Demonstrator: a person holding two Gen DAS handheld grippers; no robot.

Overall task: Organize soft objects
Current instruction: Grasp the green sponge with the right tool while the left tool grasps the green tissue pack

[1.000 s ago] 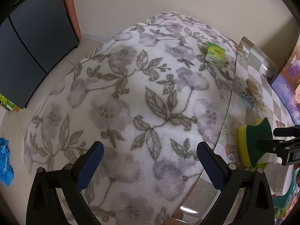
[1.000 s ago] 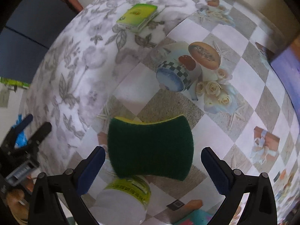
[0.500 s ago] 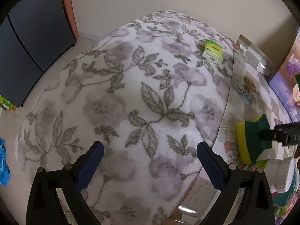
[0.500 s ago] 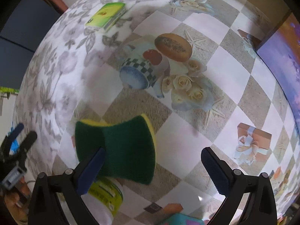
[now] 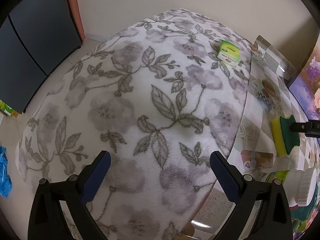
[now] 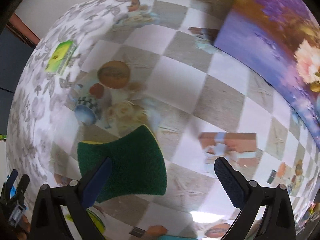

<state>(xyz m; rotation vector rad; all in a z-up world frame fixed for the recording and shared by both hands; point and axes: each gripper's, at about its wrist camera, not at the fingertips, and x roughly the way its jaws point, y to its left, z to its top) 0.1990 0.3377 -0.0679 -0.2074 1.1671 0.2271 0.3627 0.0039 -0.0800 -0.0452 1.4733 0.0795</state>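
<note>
Left wrist view: I hold my left gripper (image 5: 160,167) spread wide and empty above the floral blanket (image 5: 128,108), the landmark here. Off the blanket's left edge stand a dark cabinet (image 5: 30,46) and, lower down, a scrap of blue plastic (image 5: 4,172). On the blanket's far right corner lies a small green-and-white packet (image 5: 229,53). Just right of the blanket runs the checkered tablecloth (image 5: 252,126), and on it, near the blanket's right edge, sits the green-and-yellow sponge (image 5: 285,136), with a fingertip of my right gripper reaching it from the right. Nearer to me than the sponge lies a white bottle with a green label (image 5: 290,182).

Right wrist view, blurred: the blanket (image 6: 36,104) fills the left, the packet (image 6: 60,58) on it. To its right, on the tablecloth (image 6: 180,84), the sponge (image 6: 124,160) lies beyond my right gripper (image 6: 162,182), its green face partly behind the left finger; the jaws stand wide, gripping nothing. Farthest from the blanket, a purple flower picture (image 6: 276,40) borders the cloth.
</note>
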